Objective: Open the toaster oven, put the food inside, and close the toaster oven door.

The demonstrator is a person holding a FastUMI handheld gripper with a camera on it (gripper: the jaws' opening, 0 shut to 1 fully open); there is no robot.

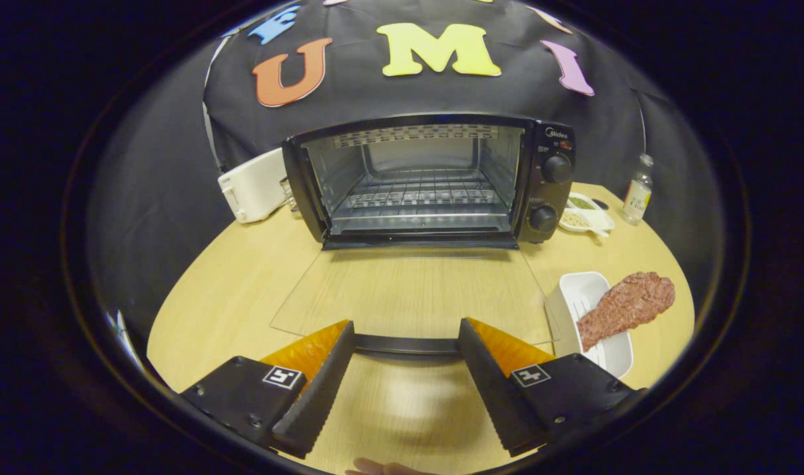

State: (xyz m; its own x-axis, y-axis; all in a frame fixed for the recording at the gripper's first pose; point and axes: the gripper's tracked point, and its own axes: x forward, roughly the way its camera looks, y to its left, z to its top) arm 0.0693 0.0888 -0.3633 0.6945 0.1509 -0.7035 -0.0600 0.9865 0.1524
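A black toaster oven (435,178) stands at the back of the wooden table, its glass door (408,297) folded down flat toward me. Inside, a wire rack (422,198) is bare. The door's dark handle bar (405,344) runs across the gap between my fingertips. My gripper (405,330) is open, its fingers spread on either side of the handle without pressing on it. To the right of the door, a brownish slab of meat (630,303) lies across a white rectangular dish (590,323), overhanging its far edge.
A white toaster (253,185) stands left of the oven. Right of the oven are a small white dish with seasonings (583,214) and a clear bottle (638,191). The table's edge curves round on both sides. A fingertip (382,468) peeks in below the gripper.
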